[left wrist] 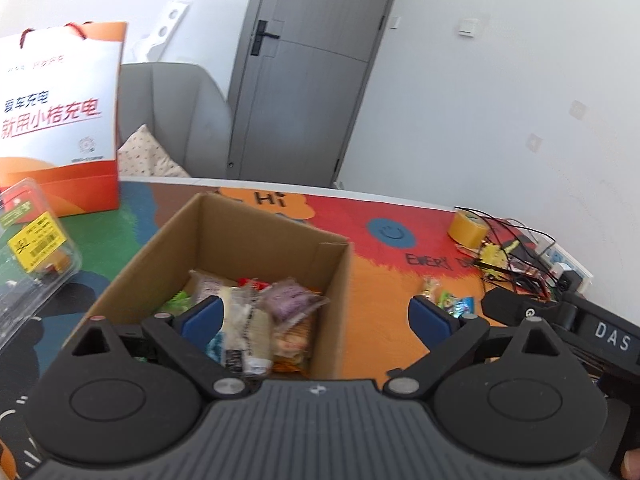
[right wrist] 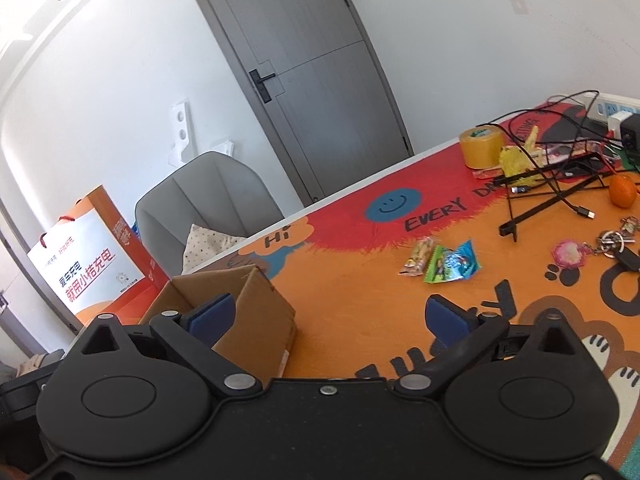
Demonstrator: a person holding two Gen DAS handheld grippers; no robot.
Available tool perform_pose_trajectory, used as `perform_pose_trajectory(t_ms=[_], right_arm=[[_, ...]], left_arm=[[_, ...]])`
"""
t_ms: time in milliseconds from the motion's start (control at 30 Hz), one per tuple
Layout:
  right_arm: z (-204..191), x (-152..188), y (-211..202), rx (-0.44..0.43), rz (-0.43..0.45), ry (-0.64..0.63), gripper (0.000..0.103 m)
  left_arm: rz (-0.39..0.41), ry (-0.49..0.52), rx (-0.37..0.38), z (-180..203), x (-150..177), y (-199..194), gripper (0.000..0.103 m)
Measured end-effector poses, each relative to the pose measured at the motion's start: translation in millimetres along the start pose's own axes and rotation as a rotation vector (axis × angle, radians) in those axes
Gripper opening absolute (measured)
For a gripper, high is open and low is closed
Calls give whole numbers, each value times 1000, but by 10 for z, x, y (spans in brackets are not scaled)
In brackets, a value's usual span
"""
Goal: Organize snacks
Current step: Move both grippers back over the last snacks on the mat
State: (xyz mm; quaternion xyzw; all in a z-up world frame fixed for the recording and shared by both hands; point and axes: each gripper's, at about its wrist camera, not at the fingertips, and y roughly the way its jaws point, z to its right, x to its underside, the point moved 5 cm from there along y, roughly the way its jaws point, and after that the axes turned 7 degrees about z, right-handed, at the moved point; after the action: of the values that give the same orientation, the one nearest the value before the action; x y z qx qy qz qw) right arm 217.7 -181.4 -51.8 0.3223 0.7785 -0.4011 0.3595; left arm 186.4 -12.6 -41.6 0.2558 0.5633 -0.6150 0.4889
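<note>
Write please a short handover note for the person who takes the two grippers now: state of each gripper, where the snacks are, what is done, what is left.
Left gripper: open, empty, above the cardboard box.
Right gripper: open, empty, over the mat to the right of the box.
Done: several wrapped snacks already lie inside the box.
Left: three small packets still lie together on the orange mat, right of the box. The right gripper is nearer to them.
Near the packets but apart from them: keys, cables, an orange, a tape roll.

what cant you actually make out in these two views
- Cardboard box contents: right wrist view, hidden by its wall.
- Clear plastic container: left wrist view, blurred, cut off by the left edge.
- Loose snack packets: both views, print too small.
</note>
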Motion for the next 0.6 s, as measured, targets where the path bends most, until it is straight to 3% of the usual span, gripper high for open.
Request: perform_pose_trajectory(t_ms=[600], right_arm=[[648, -154, -99, 80, 39, 87, 103]], left_arm=[[-38, 41, 57, 549, 35, 276, 98]])
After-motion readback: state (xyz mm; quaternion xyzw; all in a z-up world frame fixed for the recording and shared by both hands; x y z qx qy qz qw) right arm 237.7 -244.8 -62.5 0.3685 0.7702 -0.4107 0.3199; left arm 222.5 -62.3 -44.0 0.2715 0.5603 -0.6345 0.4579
